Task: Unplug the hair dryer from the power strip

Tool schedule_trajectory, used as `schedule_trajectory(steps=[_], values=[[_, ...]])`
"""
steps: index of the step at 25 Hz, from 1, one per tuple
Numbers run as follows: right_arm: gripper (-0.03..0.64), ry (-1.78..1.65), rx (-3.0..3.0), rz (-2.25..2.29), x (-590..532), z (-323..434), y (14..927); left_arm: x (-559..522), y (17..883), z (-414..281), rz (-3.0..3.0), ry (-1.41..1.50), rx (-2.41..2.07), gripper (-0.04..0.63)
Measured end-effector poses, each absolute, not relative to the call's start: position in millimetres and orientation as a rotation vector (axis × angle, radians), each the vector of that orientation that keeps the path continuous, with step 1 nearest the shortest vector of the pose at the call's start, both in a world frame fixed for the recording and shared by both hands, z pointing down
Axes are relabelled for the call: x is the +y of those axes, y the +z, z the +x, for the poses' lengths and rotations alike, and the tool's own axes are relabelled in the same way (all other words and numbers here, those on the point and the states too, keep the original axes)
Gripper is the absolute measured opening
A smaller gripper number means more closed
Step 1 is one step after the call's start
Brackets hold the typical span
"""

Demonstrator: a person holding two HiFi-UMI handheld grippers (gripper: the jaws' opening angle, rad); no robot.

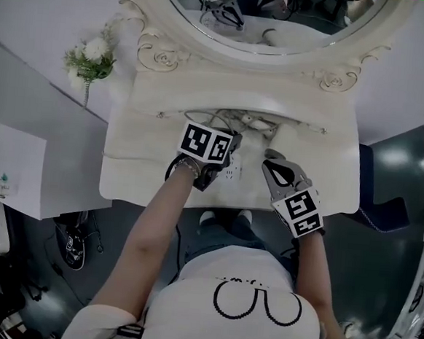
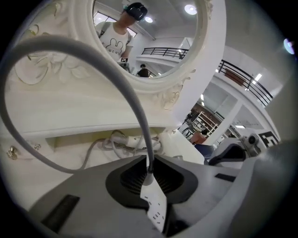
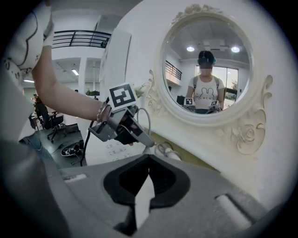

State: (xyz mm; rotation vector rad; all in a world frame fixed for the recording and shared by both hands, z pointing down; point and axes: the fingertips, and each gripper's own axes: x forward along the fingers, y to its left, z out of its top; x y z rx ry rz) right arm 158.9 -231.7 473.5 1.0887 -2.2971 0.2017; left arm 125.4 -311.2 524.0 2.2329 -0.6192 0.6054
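My left gripper is over the middle of the white dressing table, shut on the hair dryer's grey cord right at its plug end. The cord loops up and back from the jaws. Directly under the plug lies the white power strip; whether the plug sits in it is hidden. The white hair dryer lies with coiled cord in the recess under the mirror. My right gripper hangs to the right of the strip, shut and empty.
An oval mirror in a carved frame stands at the back of the table. White flowers are at the left, a low white table beside them, and a dark blue seat at the right.
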Motion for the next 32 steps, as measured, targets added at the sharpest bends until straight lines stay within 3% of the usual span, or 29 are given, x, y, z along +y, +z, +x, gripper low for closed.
schedule_trajectory(steps=[7,15,17,20,22,32], values=[[0.002,0.242,-2.244,1.189,-223.1,187.4,473.6,-295.4,530.0,151.5,2.135,0.565,-0.703,0.077],[0.002,0.240,-2.244,1.182,-218.6,177.6,474.6,-247.7,541.2,127.8,2.050,0.562,-0.760,0.105],[0.002,0.246,-2.245,1.172,-214.9,171.1,477.3,-238.9,545.5,117.6,2.025,0.571,-0.795,0.152],[0.002,0.266,-2.250,1.161,-207.0,160.3,482.5,-227.2,552.2,102.4,2.011,0.606,-0.859,0.293],[0.002,0.274,-2.250,1.172,-201.1,154.0,485.6,-221.5,553.7,89.1,2.021,0.624,-0.914,0.333],[0.002,0.409,-2.245,1.464,-178.6,154.1,476.4,-212.5,507.1,34.5,2.278,0.514,-1.126,0.337]])
